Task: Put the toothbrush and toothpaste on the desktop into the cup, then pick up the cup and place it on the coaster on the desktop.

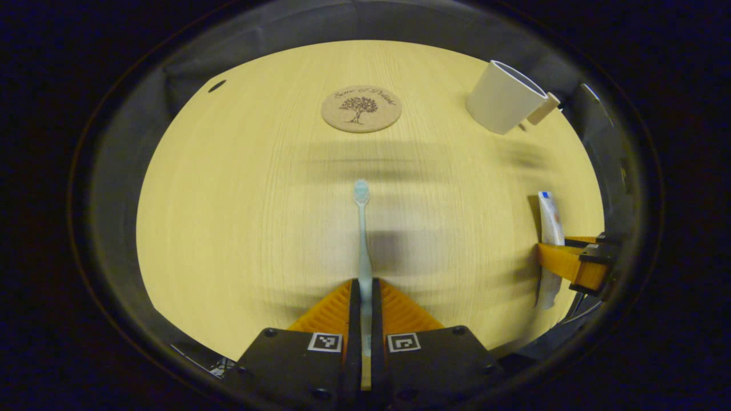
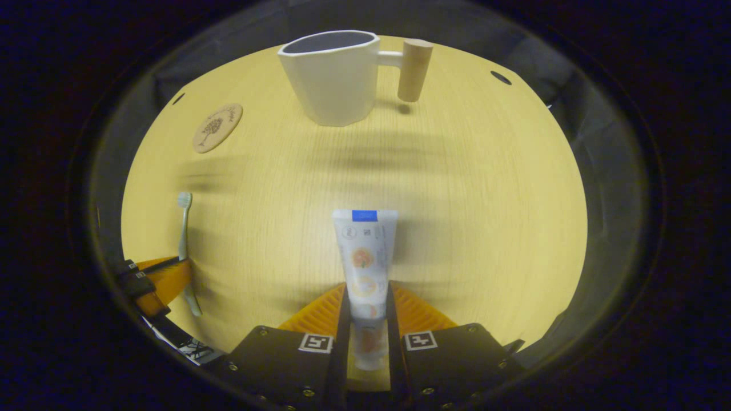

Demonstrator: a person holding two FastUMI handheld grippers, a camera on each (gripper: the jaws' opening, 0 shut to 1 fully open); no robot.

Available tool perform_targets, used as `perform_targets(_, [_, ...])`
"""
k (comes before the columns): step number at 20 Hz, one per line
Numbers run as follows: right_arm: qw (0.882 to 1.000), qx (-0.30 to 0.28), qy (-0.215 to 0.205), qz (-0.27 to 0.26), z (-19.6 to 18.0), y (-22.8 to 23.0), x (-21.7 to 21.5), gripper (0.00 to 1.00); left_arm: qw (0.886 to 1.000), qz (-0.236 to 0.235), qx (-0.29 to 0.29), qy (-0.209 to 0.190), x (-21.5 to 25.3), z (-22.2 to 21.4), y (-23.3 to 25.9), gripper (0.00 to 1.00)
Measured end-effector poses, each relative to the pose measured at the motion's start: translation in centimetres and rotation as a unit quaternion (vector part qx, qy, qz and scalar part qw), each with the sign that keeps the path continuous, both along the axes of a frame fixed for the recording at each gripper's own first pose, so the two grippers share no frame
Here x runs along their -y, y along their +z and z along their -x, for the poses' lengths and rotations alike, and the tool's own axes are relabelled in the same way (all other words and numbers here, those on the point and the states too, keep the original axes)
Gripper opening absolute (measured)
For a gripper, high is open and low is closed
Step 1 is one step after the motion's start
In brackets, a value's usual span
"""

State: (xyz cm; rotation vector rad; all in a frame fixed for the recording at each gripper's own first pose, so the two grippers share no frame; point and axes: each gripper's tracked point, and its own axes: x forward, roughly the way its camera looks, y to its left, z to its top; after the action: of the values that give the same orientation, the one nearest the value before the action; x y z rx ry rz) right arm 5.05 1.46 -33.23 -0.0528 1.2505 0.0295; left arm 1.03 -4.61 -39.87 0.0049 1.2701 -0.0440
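Wood desktop [image 1: 240, 228]: left gripper [image 1: 365, 297] clenched on toothbrush [image 1: 362, 228], right gripper [image 2: 368, 308] grasping toothpaste [image 2: 365, 257]. Next, likely: carry both to cup [image 2: 334, 80] at far edge.

- Toothbrush [image 1: 362, 240]: pale blue, slim, handle pinched between the left gripper's [image 1: 365, 299] fingers, bristled head pointing toward the coaster.
- Toothpaste [image 2: 364, 268]: white tube with a blue band at its flat end and orange pictures, clamped near its cap end by the right gripper [image 2: 365, 311].
- Cup [image 2: 333, 75]: white, faceted, upright and empty, with a wooden peg handle on its side.
- Coaster [image 1: 361, 108]: round, tan, printed with a tree, flat on the desk, well apart from the cup.
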Motion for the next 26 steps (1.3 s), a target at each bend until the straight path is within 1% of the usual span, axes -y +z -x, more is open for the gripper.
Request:
perform_targets(1, [1.0, 0.003, -0.004, -0.001, 0.0, -0.1, 0.1, 0.3, 1.0, 0.0, 0.001, -0.002, 0.1, 0.0, 0.0, 0.15])
perform_targets(2, [1.0, 0.005, -0.006, -0.003, 0.0, 0.0, 0.1, 0.22, 1.0, 0.002, 0.002, 0.001, 0.1, -0.1, 0.1, 0.15])
perform_targets(5, [1.0, 0.009, -0.004, -0.003, 0.0, 0.0, 0.1, 0.23, 1.0, 0.004, 0.004, 0.002, 0.0, 0.0, 0.1, 0.15])
perform_targets(6, [1.0, 0.014, -0.006, -0.004, 0.0, 0.2, 0.1, 0.22, 1.0, 0.005, 0.012, 0.009, -0.1, -0.2, 0.1, 0.15])
perform_targets(7, [1.0, 0.013, -0.009, -0.007, 0.0, 0.0, 0.1, 0.17, 1.0, 0.007, 0.011, 0.015, -0.2, -0.1, 0.2, 0.08])
perform_targets(11, [1.0, 0.018, -0.012, -0.017, -0.1, 0.1, 0.1, 0.16, 1.0, 0.005, 0.013, 0.009, 0.0, -0.1, 0.2, 0.08])
perform_targets(13, [0.999, 0.017, -0.011, -0.03, 0.1, 0.6, -0.2, 0.16, 1.0, 0.006, 0.014, 0.007, 0.0, 0.0, 0.3, 0.08])
perform_targets(15, [0.998, 0.043, -0.016, -0.053, -0.7, 2.5, -0.6, 0.16, 1.0, 0.007, 0.013, 0.009, -0.1, -0.1, 0.2, 0.08])
perform_targets(18, [0.993, 0.092, -0.02, -0.071, -2.3, 6.4, -0.8, 0.16, 1.0, 0.006, 0.015, 0.009, 0.0, -0.1, 0.3, 0.08])
perform_targets(21, [0.988, 0.126, -0.025, -0.087, -4.0, 9.5, -1.0, 0.16, 1.0, 0.007, 0.016, 0.011, 0.0, -0.1, 0.3, 0.08])
perform_targets(24, [0.981, 0.158, -0.029, -0.105, -5.4, 12.8, -1.2, 0.16, 1.0, 0.007, 0.017, 0.012, -0.1, 0.0, 0.4, 0.08])
perform_targets(26, [0.975, 0.187, -0.03, -0.117, -6.8, 14.9, -1.8, 0.16, 1.0, 0.008, 0.018, 0.014, -0.1, -0.1, 0.4, 0.08])
